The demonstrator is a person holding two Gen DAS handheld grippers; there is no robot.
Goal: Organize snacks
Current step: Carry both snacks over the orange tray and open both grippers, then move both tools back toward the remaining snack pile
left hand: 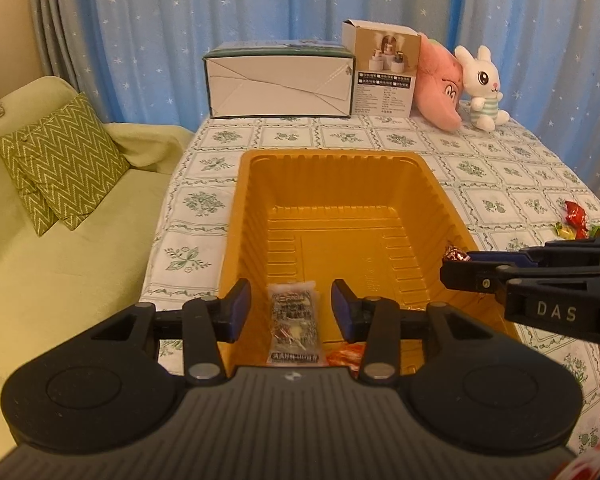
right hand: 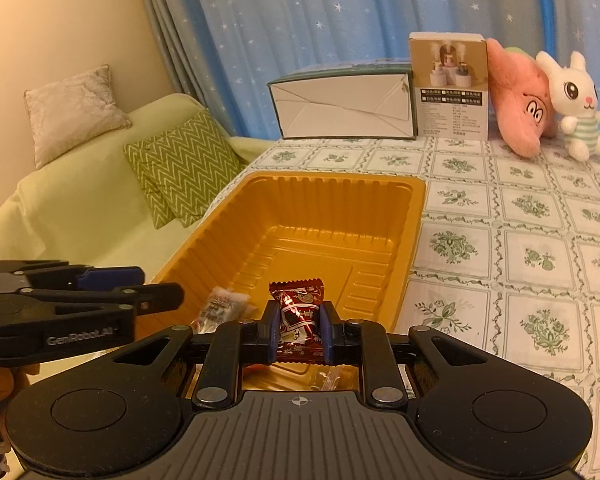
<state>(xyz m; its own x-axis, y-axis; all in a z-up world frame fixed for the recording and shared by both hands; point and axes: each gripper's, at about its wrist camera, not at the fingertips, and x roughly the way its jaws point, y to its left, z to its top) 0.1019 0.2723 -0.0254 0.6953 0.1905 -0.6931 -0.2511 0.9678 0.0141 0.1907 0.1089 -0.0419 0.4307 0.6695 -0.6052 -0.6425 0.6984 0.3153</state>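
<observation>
A gold plastic tray [left hand: 340, 176] [right hand: 404, 216] sits on the patterned table. My left gripper [left hand: 291, 312] is open above the tray's near end, over a clear-wrapped dark snack packet [left hand: 296, 324] that lies on the tray floor; the packet also shows in the right wrist view [right hand: 220, 305]. An orange-red wrapper [left hand: 346, 354] lies beside it. My right gripper [right hand: 300, 332] is shut on a dark red wrapped candy [right hand: 298, 304] and holds it over the tray's near right part. In the left wrist view the right gripper [left hand: 462, 262] comes in from the right with the candy [left hand: 455, 254] at its tip.
Several loose wrapped candies [left hand: 576, 222] lie on the table to the right. At the far edge stand a white carton [left hand: 280, 84], a small product box [left hand: 384, 68], a pink plush [left hand: 440, 88] and a white bunny plush [left hand: 482, 88]. A green sofa with cushions [left hand: 60, 160] is left.
</observation>
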